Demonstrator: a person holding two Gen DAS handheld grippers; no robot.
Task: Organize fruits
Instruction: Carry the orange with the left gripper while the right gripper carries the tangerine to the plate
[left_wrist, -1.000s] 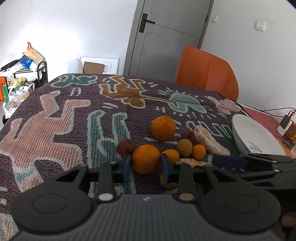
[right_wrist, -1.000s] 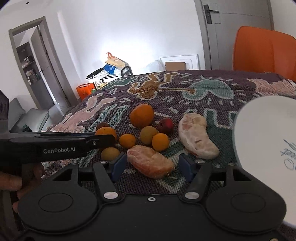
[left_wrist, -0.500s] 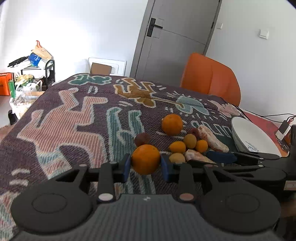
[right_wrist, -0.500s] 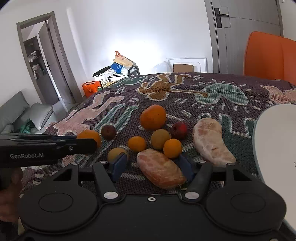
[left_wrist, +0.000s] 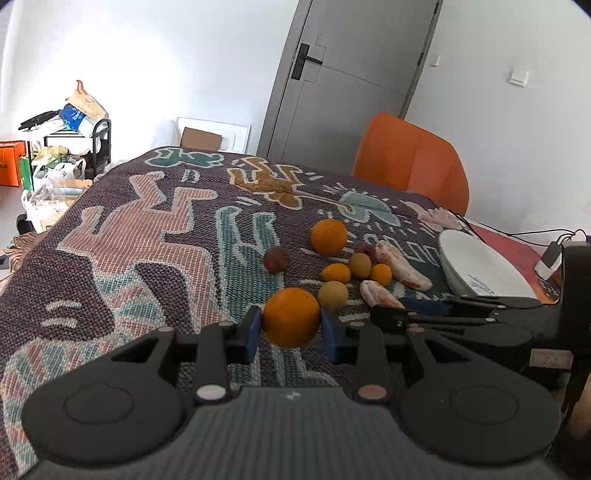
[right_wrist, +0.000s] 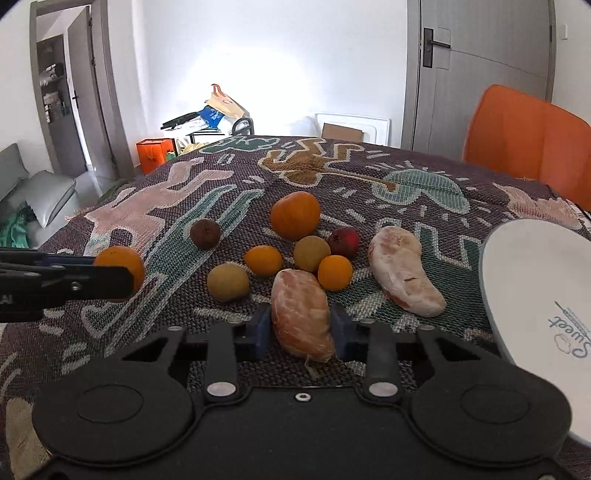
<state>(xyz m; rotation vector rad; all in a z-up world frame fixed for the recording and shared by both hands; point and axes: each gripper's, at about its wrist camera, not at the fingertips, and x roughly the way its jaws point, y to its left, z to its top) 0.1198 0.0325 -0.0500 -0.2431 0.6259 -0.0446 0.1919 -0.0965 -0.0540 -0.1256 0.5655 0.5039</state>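
I'm closing the right gripper (right_wrist: 302, 334) on the peeled pomelo segment (right_wrist: 301, 314), long axis running away from me, white plate (right_wrist: 535, 280) lying to its right. Left gripper (left_wrist: 291, 334) is clamping an orange (left_wrist: 291, 322), farther from the plate.

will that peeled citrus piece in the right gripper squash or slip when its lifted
The peeled segment looks soft and membrane-skinned, so the closing right gripper could probably bruise it. Its long, tapered shape may pivot or slip. Likely light.

We see a coarse woven cloth (right_wrist: 207, 192) covering the worktop, a smooth glossy plate (right_wrist: 535, 273), and matt black plastic tools.
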